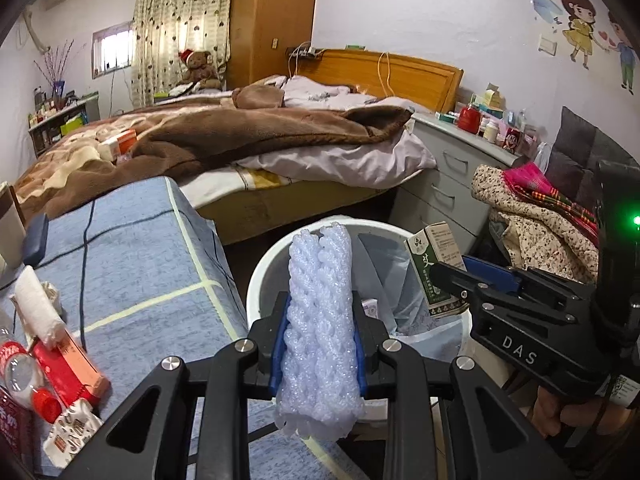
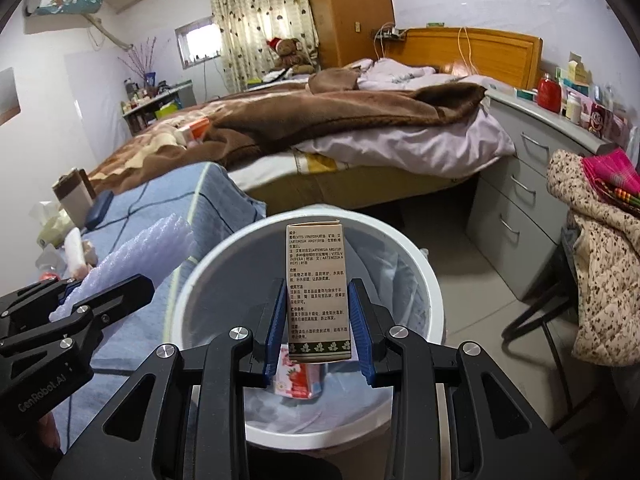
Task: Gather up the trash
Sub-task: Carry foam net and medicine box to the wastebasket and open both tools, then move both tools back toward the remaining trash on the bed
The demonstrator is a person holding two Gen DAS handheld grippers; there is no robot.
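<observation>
White bin [image 2: 420, 280] rim below carton [image 2: 318, 292].

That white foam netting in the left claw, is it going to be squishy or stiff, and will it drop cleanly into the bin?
The foam netting probably squashes easily: its knobbly mesh looks pinched narrower where the left claw grips it. It seems very light, standing up past the pads without drooping. Released over the bin, it may drift or bounce rather than drop straight.

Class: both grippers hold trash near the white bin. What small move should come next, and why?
Probably open the right gripper to drop the small box: it hangs over the white bin's mouth, above a pink carton. The left gripper's foam roll seems nearer the rim.
</observation>
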